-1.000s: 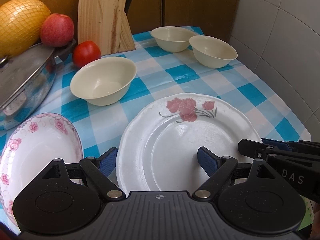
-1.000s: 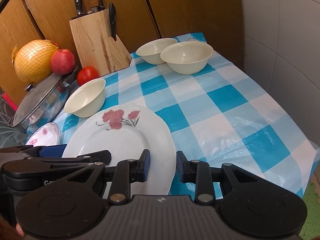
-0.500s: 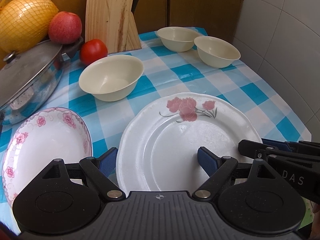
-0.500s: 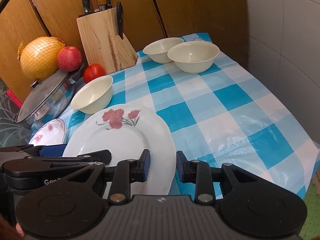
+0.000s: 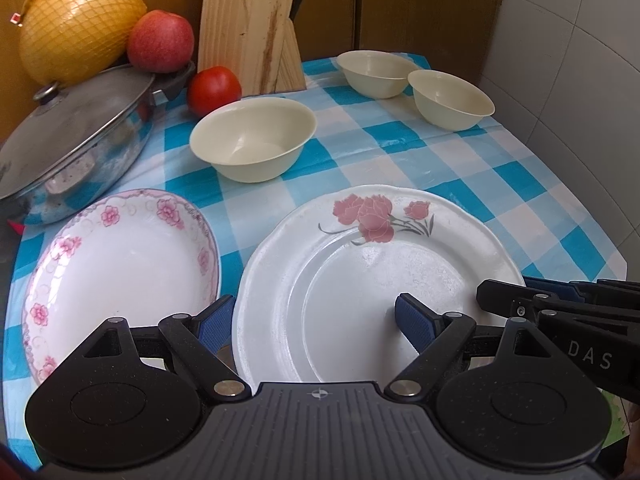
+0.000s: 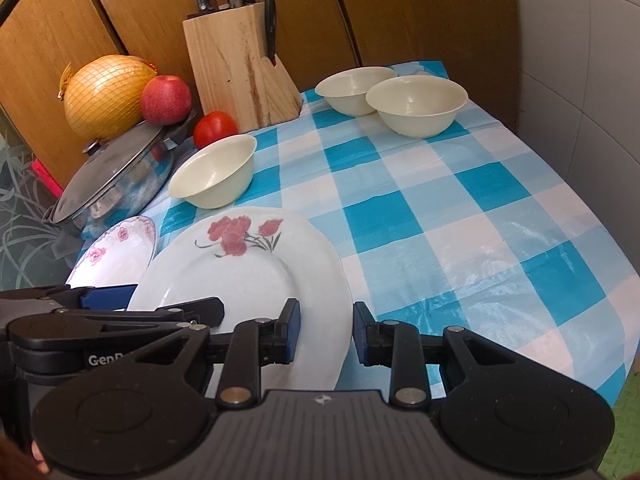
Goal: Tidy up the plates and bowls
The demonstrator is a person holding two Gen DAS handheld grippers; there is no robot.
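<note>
A white plate with red flowers (image 5: pixel 372 264) (image 6: pixel 256 268) lies at the near edge of the blue checked tablecloth. My left gripper (image 5: pixel 316 320) is open, one finger on each side of the plate's near left part. My right gripper (image 6: pixel 326 334) is open with its jaws astride the plate's right rim. A pink-rimmed deep plate (image 5: pixel 120 268) (image 6: pixel 116 248) lies to the left. A cream bowl (image 5: pixel 252 138) (image 6: pixel 214 178) stands behind the plates. Two more cream bowls (image 5: pixel 378 72) (image 5: pixel 452 100) (image 6: pixel 352 88) (image 6: pixel 416 106) stand at the far right, touching.
A lidded steel pan (image 5: pixel 76 136) (image 6: pixel 116 176) sits at the left, with a netted pomelo (image 5: pixel 80 24) and an apple (image 5: pixel 160 40) behind it. A tomato (image 5: pixel 214 88) and a wooden knife block (image 6: pixel 236 64) stand at the back. A tiled wall (image 6: pixel 580 60) borders the right.
Both views have shifted: the scene sits further right and lower in frame, showing more of the pan and the pink-rimmed plate. Both grippers stay at the flowered plate, jaws unchanged.
</note>
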